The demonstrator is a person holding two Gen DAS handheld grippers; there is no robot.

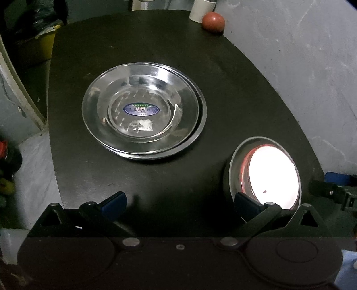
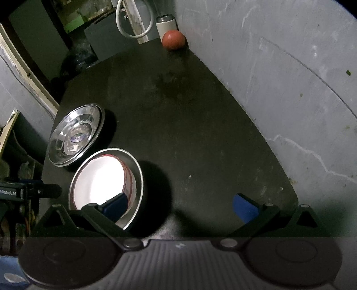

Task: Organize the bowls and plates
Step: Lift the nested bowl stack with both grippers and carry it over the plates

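Starting with the left wrist view: two steel plates (image 1: 142, 111) sit stacked near the middle of the dark table (image 1: 234, 89), the upper one nested slightly off-centre, a blue oval sticker on its floor. Nothing else lies in them. Nearer, to the right, a metal bowl (image 1: 232, 162) holds a white bowl with a red rim (image 1: 274, 176); glare washes out its inside. The left tongs (image 1: 180, 204) stand wide apart and grip nothing, though the right blue fingertip (image 1: 245, 204) overlaps the metal bowl's near rim; contact I cannot tell. A red ball (image 1: 213, 21) and a pale cup (image 1: 200, 10) sit at the far edge.

Over to the right wrist view: the plates (image 2: 75, 136) lie far left, the metal bowl (image 2: 138, 178) just beside them, the white bowl (image 2: 98, 178) inside it. The right tongs (image 2: 180, 206) are also spread wide, empty, with the left fingertip (image 2: 116, 206) reaching over the bowls' mouth and the other over bare table (image 2: 200, 122). Everything round here sits flat, mouths upward, so no long axis to call. The ball (image 2: 173, 40) rests by the wall.
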